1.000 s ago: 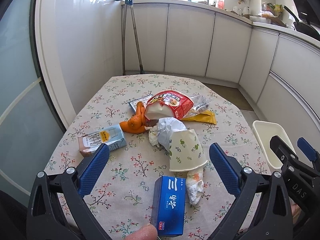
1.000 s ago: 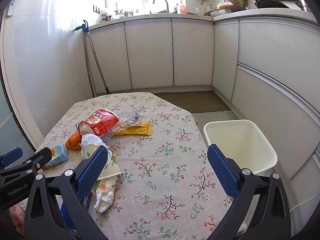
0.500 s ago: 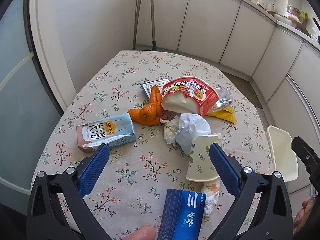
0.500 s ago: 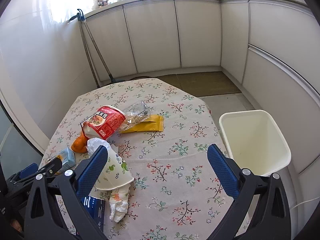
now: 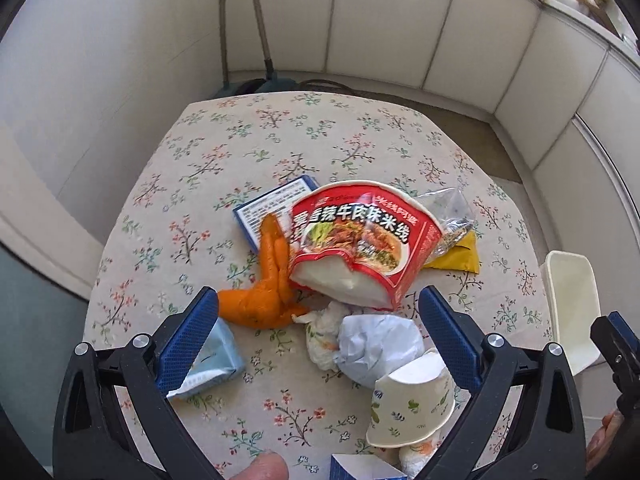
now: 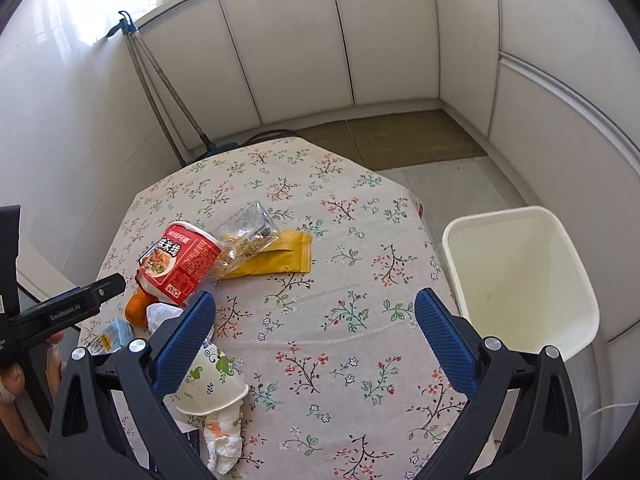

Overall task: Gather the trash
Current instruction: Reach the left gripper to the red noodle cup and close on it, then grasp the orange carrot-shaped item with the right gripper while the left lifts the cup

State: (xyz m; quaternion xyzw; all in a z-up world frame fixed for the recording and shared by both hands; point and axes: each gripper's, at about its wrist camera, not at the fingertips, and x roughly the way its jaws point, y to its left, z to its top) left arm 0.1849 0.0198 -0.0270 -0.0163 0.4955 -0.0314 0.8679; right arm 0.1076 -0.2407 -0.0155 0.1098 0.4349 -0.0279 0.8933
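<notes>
Trash lies on the floral table (image 5: 208,152): a red noodle cup (image 5: 360,240) on its side, orange peel (image 5: 268,280), crumpled tissue (image 5: 368,344), a paper cup (image 5: 412,400), a light blue carton (image 5: 208,364), a clear wrapper (image 5: 448,216) and a yellow packet (image 5: 460,256). My left gripper (image 5: 316,332) is open and empty above the peel and tissue. My right gripper (image 6: 316,336) is open and empty over bare tablecloth, right of the paper cup (image 6: 212,384) and noodle cup (image 6: 180,264). The white bin (image 6: 520,280) stands right of the table.
A blue leaflet (image 5: 276,208) lies under the noodle cup. A blue box (image 5: 360,468) shows at the near edge. White cabinets (image 6: 360,40) ring the room, and a mop (image 6: 168,92) leans on the wall. A brown mat (image 6: 392,136) lies on the floor.
Both grippers have risen and tilted down over the table. The left has moved forward over the trash pile; the blue box has slid almost out of its view. Both stay open.
</notes>
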